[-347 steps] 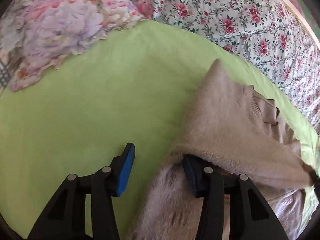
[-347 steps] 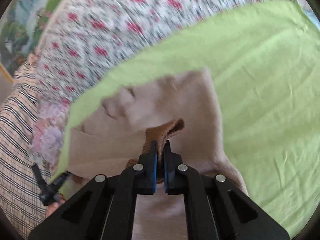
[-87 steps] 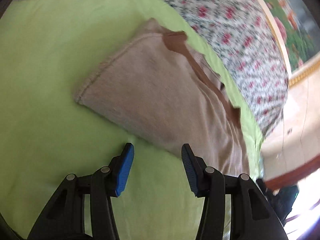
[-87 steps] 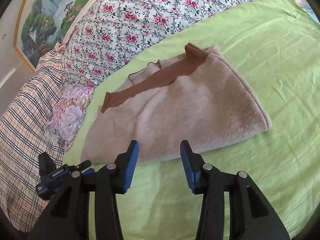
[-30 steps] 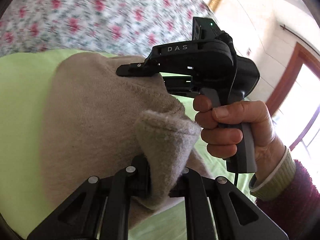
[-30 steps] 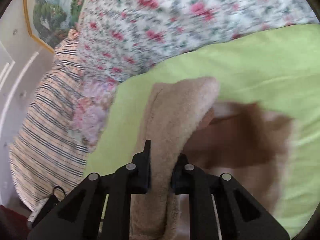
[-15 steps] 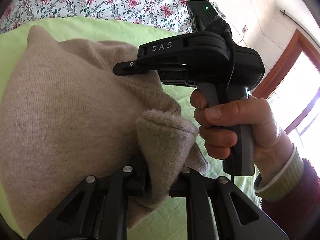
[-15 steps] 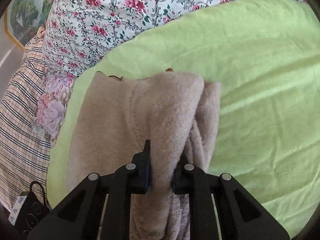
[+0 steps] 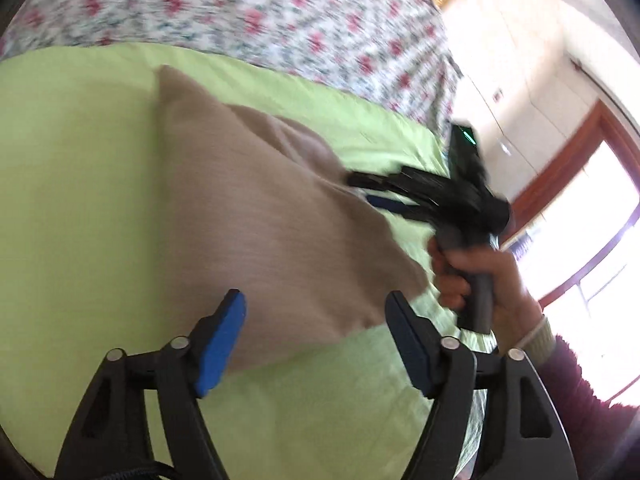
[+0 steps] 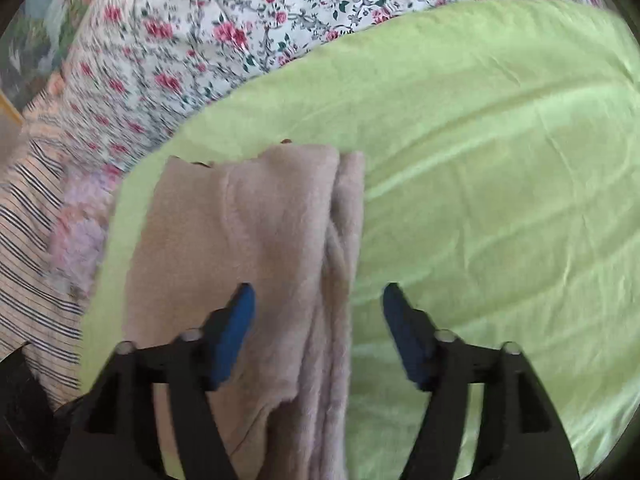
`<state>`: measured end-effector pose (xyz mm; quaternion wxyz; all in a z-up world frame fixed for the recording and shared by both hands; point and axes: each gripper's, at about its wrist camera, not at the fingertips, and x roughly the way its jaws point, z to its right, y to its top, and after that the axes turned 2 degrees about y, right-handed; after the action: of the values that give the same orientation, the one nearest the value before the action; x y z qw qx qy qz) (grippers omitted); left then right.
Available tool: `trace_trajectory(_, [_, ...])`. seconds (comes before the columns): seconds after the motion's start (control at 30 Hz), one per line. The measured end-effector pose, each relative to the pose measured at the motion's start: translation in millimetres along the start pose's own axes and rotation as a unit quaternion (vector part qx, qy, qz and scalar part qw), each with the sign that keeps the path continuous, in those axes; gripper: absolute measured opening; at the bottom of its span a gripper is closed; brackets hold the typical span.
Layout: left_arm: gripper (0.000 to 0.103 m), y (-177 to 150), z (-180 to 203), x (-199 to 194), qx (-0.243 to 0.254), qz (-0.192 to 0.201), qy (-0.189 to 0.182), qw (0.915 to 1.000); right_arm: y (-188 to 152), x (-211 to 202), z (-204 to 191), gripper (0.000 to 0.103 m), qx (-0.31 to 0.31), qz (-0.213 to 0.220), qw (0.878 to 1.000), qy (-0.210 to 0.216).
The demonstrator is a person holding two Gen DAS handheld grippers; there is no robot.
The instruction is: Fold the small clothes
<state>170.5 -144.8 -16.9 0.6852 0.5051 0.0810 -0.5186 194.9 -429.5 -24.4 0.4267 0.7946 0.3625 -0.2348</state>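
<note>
A beige fuzzy sweater [image 9: 256, 216] lies folded into a compact bundle on the green sheet [image 9: 72, 184]. My left gripper [image 9: 316, 336] is open and empty, just short of the bundle's near edge. In the left wrist view the right gripper [image 9: 384, 192] shows blurred at the bundle's far right edge, held by a hand [image 9: 480, 276]. In the right wrist view the sweater [image 10: 256, 240] lies lengthwise, its layered edge on the right. My right gripper [image 10: 316, 324] is open and empty above the near end of the sweater.
A floral quilt [image 10: 224, 28] lies beyond the green sheet [image 10: 500, 200]. A striped blanket [image 10: 28, 240] lies at the left. In the left wrist view the quilt [image 9: 256, 20] runs along the back, with a wood-framed window [image 9: 592, 240] at the right.
Both grippers were shut on folds of the sweater half a second ago. Both have opened and let go, and the sweater now rests folded on the sheet. Both views are blurred by motion.
</note>
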Motion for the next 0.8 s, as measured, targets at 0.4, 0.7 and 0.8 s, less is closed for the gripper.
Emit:
trace_trajectory(0.4, [0.081, 40, -91, 62, -0.128, -0.066, -0.023, 0.9894, -13, 29, 10, 0.071, 0.027, -0.044, 0.998, 0.048])
trace_trajectory(0.7, [0.051, 43, -95, 82, -0.105, -0.071, -0.051, 0.9907, -20, 37, -19, 0.035, 0.011, -0.042, 0.997, 0.061])
trace_trajectory(0.8, [0.050, 40, -91, 51, -0.086, -0.051, -0.040, 0.9942, -26, 27, -46, 0.033, 0.002, -0.026, 0.996, 0.088])
